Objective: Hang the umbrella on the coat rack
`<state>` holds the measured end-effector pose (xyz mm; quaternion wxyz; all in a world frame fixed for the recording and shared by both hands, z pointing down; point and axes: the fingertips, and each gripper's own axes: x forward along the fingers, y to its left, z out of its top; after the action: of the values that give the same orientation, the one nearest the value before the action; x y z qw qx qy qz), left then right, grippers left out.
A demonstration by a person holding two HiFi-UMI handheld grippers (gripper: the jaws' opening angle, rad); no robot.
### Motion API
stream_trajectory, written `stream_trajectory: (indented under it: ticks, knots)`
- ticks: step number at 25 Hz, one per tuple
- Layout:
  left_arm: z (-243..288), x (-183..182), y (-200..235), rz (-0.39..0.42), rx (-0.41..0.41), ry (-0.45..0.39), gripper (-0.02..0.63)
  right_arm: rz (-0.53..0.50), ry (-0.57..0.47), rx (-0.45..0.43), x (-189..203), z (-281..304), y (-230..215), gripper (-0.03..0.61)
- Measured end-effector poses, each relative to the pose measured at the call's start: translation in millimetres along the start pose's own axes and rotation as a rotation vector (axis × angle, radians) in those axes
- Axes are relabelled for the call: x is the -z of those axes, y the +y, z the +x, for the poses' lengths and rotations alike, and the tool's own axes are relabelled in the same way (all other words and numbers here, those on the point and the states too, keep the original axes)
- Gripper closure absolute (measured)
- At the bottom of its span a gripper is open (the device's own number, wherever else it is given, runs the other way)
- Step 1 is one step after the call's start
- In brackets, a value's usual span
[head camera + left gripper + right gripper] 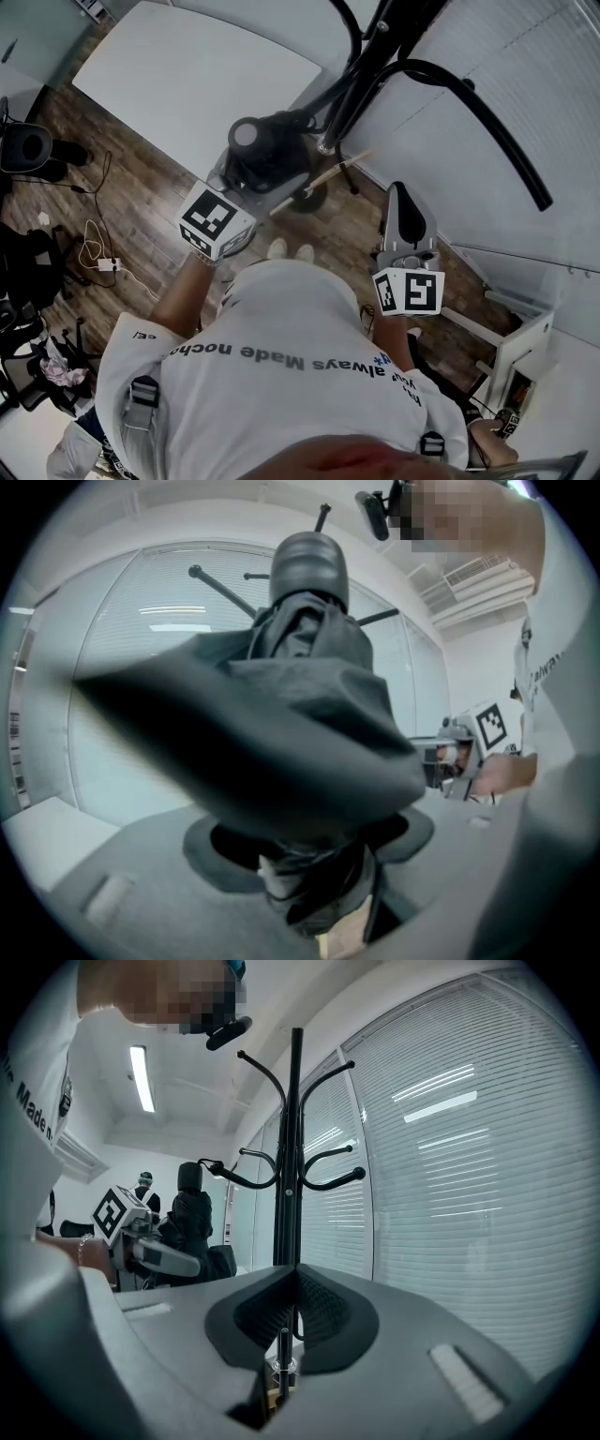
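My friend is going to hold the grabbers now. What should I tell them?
Left gripper: shut on the folded umbrella, which is held up close to the rack.
Right gripper: shut, empty, pointing at the coat rack.
Done: the umbrella is picked up and brought to the rack.
Left to do: the umbrella is on no hook yet. Probably lift it to a free hook, hang it there, then let go.

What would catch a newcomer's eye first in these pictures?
A black folded umbrella fills the left gripper view, clamped in the jaws of the left gripper. Ahead of the right gripper, whose jaws are shut and empty, a tall black coat rack stands before white blinds.
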<state>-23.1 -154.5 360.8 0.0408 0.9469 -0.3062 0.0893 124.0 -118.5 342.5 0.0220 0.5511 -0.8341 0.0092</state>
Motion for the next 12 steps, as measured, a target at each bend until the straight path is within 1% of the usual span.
stream_trajectory:
  ticks: [12]
  knots:
    - [20, 10, 11, -0.010, 0.002, 0.039, 0.319, 0.002, 0.002, 0.006, 0, -1, -3, 0.577]
